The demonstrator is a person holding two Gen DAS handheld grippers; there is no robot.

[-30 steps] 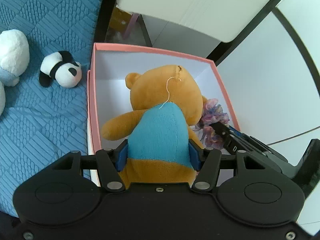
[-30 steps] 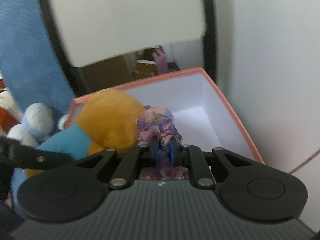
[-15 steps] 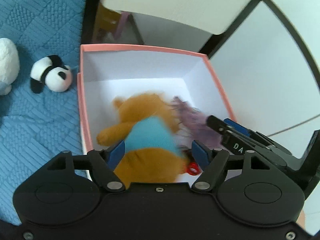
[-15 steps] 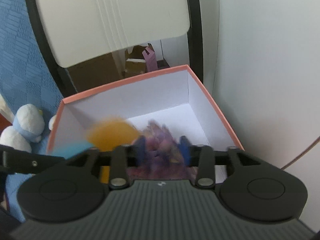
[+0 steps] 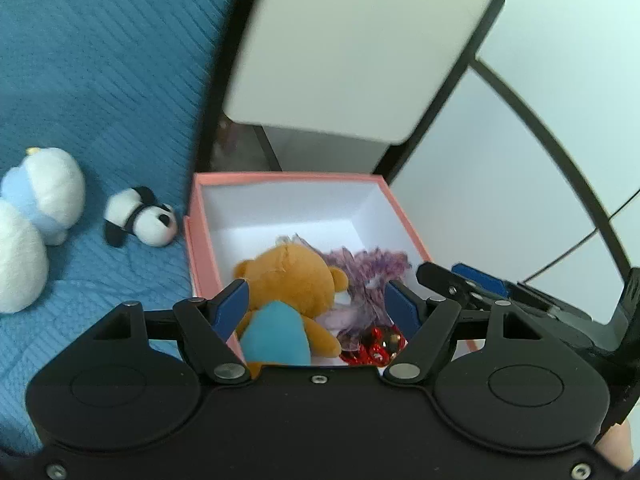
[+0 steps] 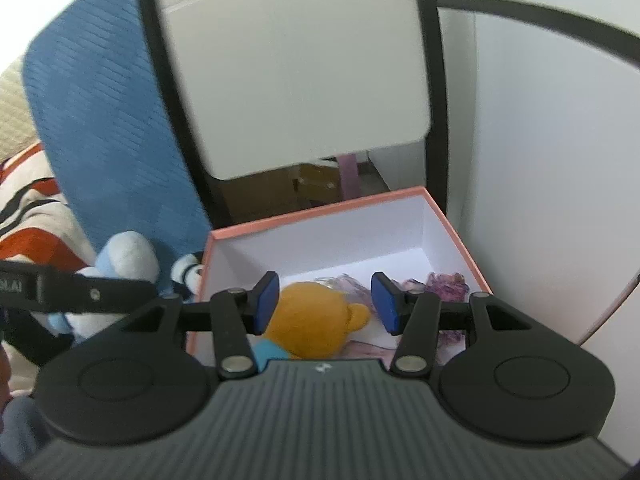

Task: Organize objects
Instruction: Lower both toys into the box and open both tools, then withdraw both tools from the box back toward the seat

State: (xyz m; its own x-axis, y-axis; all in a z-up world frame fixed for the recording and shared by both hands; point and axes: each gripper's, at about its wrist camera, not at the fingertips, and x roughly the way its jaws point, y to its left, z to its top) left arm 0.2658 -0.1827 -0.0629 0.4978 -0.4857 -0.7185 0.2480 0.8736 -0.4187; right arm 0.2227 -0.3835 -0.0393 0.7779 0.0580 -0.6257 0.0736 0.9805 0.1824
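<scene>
A pink box (image 5: 404, 208) with white inside stands by the blue bedspread. In it lie an orange teddy bear in a blue shirt (image 5: 288, 280), a purple floral scrunchie (image 5: 368, 272) and a red shiny item (image 5: 374, 346). My left gripper (image 5: 316, 306) is open and empty above the box's near side. My right gripper (image 6: 326, 302) is open and empty above the box (image 6: 320, 210), over the bear (image 6: 316, 320) and scrunchie (image 6: 448, 282). The right gripper also shows at the right of the left wrist view (image 5: 460, 280).
A small panda plush (image 5: 140, 222) and a white and light blue plush (image 5: 44, 196) lie on the blue bedspread (image 5: 100, 80) left of the box. A white cabinet panel (image 5: 352, 40) with black frame rises behind the box. A white wall is on the right.
Both grippers opened and pulled back upward. The bear dropped from the left gripper and the scrunchie from the right gripper; both now lie inside the box.
</scene>
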